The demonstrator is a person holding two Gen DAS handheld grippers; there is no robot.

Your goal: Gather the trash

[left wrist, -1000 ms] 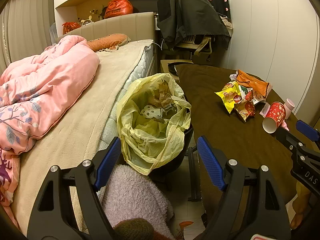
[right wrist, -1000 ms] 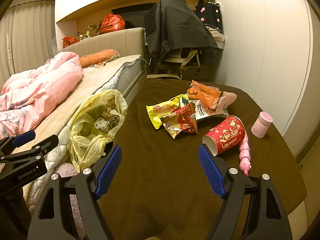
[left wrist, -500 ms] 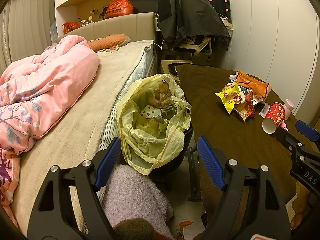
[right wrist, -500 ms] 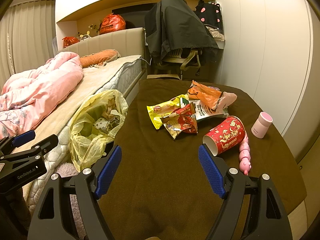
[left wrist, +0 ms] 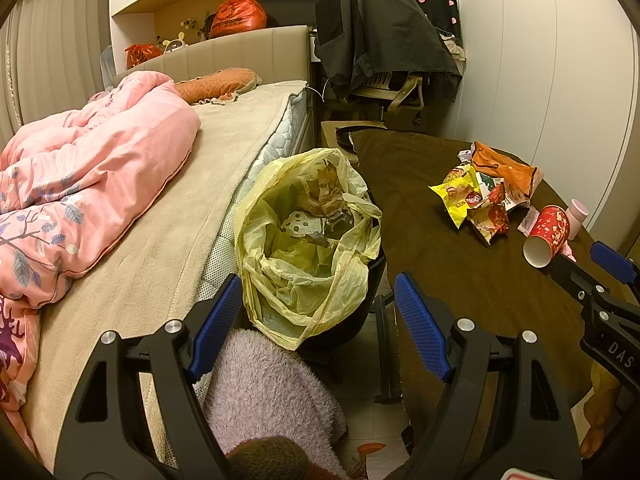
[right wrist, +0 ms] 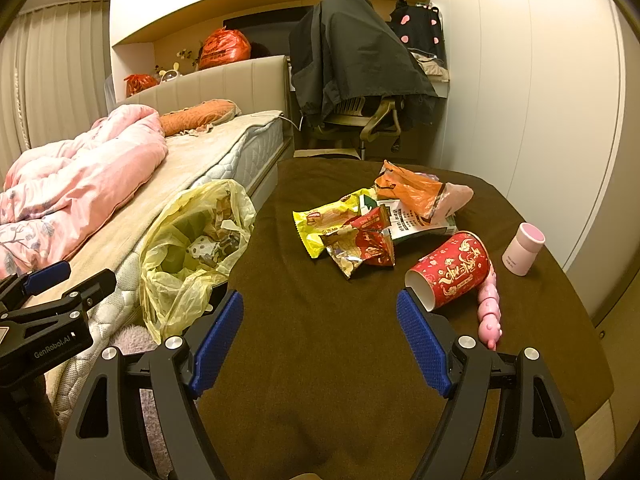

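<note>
Both claws hang spread and empty: the left gripper (left wrist: 320,312) over the yellow trash bag (left wrist: 308,240) beside the bed (left wrist: 160,240), the right gripper (right wrist: 320,332) above the brown tabletop (right wrist: 320,360). Snack wrappers (right wrist: 352,236) lie mid-table; a red paper cup (right wrist: 450,270) lies tipped, possibly touching a pink toy (right wrist: 490,308), near the right edge.

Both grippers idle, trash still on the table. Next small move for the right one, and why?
Probably ease the right gripper forward and right toward the red paper cup. Both it and the left gripper are open and empty. The cup lies tipped on its side, the nearest piece of trash, just ahead of the right-hand finger, and the yellow bin bag stands open at the table's left edge.
</note>
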